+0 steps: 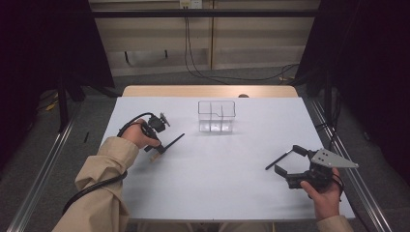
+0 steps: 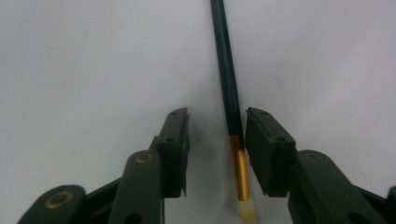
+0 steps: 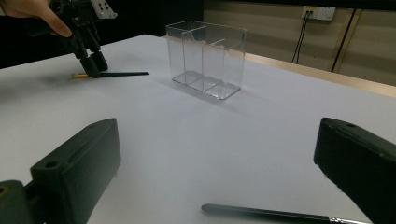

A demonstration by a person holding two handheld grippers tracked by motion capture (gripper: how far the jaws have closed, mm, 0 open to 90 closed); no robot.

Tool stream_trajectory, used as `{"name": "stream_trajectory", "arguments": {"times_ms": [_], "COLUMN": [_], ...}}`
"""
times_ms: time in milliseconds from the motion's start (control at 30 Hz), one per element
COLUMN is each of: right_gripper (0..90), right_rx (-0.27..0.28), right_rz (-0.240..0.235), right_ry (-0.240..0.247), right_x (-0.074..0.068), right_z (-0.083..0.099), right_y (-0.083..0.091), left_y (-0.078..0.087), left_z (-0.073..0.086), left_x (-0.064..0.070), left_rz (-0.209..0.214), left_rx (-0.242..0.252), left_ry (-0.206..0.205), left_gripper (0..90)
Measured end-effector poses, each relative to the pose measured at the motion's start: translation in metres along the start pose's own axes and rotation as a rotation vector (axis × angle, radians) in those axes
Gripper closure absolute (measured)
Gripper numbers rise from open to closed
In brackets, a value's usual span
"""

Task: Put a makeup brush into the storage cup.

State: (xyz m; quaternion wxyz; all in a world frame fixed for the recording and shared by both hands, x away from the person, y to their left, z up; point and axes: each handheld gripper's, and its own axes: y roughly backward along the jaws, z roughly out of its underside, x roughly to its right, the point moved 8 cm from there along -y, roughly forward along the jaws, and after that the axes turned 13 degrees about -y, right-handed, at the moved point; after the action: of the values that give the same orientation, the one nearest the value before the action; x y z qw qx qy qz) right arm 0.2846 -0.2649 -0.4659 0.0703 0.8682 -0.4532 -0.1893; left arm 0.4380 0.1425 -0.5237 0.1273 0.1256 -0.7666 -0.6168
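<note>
A brush with a dark handle, gold ferrule and pale bristles lies flat on the white table. My left gripper points down over it, open, one jaw on each side of the handle near the ferrule. In the high view that left gripper is at the table's left, and the brush sticks out to its right. A second dark brush lies at the right, between the wide-open jaws of my right gripper. In the right gripper view this second brush lies low between the jaws of the right gripper.
A clear plastic organiser with several compartments stands empty at the table's back centre; the same organiser appears ahead in the right gripper view. The other hand and left gripper show far off. Cables hang on the far wall.
</note>
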Motion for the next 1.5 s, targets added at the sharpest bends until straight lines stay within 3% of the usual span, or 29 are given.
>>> {"name": "stream_trajectory", "arguments": {"times_ms": [267, 300, 433, 500, 600, 967, 1133, 1167, 1400, 1467, 1500], "right_gripper": [0.1, 0.1, 0.1, 0.1, 0.1, 0.2, 0.2, 0.2, 0.3, 0.3, 0.3], "right_rx": [-0.001, -0.002, -0.001, -0.002, -0.002, 0.000, -0.001, 0.000, -0.009, -0.010, -0.010], "right_rz": [0.002, 0.003, 0.004, 0.005, 0.007, 0.008, 0.009, 0.007, 0.010, 0.008, 0.008], "right_ry": [0.003, 0.004, 0.003, 0.007, 0.009, 0.008, 0.011, 0.011, 0.015, 0.017, 0.017], "right_x": [0.0005, 0.0007, 0.0003, 0.0003, 0.0006, 0.0008, 0.0006, 0.0006, 0.0013, 0.0009, 0.0009], "right_z": [0.0002, 0.0004, 0.0003, 0.0005, 0.0005, 0.0005, 0.0006, 0.0004, 0.0016, 0.0018, 0.0018], "right_y": [0.0006, 0.0006, 0.0009, 0.0012, 0.0016, 0.0025, 0.0030, 0.0031, 0.0018, 0.0016, 0.0016], "left_y": [-0.0011, -0.0013, -0.0020, -0.0029, -0.0025, -0.0038, -0.0037, -0.0033, -0.0018, -0.0008, -0.0008], "left_z": [-0.0018, -0.0022, -0.0024, -0.0033, -0.0041, -0.0059, -0.0059, -0.0056, -0.0050, -0.0063, -0.0063], "left_x": [0.0043, 0.0043, 0.0039, 0.0044, 0.0047, 0.0051, 0.0051, 0.0049, 0.0049, 0.0092, 0.0092], "left_rz": [-0.013, -0.010, -0.008, -0.004, -0.006, -0.007, -0.010, -0.010, -0.001, 0.037, 0.037], "left_rx": [-0.055, -0.070, -0.080, -0.075, -0.091, -0.125, -0.127, -0.118, -0.097, -0.087, -0.087], "left_ry": [-0.039, -0.061, -0.071, -0.049, -0.059, -0.087, -0.079, -0.053, -0.042, -0.016, -0.016], "left_gripper": [72.0, 72.6, 74.0, 76.2, 83.6, 83.2, 83.9, 84.1, 84.4, 84.4, 84.4]}}
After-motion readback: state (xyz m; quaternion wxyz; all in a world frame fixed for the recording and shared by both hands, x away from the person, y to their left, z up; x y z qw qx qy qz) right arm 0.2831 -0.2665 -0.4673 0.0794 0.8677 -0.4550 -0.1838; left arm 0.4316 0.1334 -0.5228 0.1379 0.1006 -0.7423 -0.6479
